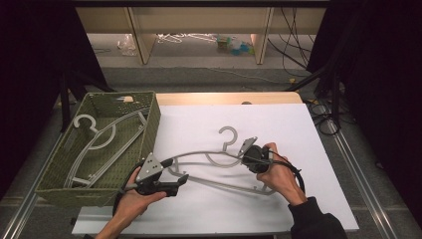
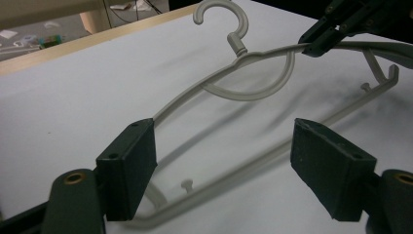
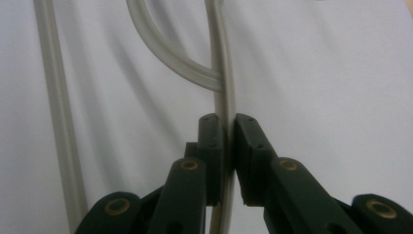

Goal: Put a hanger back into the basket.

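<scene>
Right tool (image 3: 225,146) clamped on hanger (image 3: 221,63)

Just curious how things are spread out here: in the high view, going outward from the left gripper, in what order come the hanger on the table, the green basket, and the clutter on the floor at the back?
From the left gripper:
1. Hanger on the table, just to its right, at the jaws.
2. Basket, close on its left.
3. Floor clutter, far back beyond the table.

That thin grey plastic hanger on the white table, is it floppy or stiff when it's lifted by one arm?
Probably fairly stiff: the thin grey plastic hanger keeps its curved shape while the right gripper pinches one slim arm. It looks light, being all thin rods. Gripped off-centre, it may sag or swing toward the left gripper.
</scene>
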`<state>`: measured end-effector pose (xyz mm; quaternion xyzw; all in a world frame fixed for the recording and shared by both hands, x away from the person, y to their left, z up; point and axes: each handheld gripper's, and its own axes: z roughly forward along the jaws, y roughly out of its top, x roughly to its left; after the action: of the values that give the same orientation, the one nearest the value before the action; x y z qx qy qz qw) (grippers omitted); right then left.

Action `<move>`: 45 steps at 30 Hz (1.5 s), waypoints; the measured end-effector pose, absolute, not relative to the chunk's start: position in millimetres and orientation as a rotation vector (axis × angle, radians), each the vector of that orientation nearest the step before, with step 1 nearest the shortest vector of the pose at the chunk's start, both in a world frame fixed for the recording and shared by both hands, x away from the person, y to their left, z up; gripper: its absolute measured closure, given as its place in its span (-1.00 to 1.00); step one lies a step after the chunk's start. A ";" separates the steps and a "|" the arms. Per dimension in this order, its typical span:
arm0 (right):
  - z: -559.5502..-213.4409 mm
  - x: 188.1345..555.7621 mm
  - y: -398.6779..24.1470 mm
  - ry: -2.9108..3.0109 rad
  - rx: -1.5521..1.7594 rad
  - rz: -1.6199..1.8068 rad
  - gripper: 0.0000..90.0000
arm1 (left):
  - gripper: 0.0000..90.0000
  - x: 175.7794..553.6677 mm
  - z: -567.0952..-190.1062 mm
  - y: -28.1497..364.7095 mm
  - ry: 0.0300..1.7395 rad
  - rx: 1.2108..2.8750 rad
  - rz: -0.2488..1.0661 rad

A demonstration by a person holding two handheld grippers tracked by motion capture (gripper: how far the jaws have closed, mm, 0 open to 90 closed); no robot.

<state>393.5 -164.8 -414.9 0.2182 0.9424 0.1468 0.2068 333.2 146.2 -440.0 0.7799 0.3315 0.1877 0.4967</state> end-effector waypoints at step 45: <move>-386.9 359.8 -165.0 2.532 0.375 0.553 0.68 | 0.66 370.8 -413.4 72.5 0.403 2.293 0.539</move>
<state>359.8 -165.0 -386.9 0.1383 0.9341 0.2039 0.2584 370.8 72.5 -413.4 0.8926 0.1568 0.2099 0.3669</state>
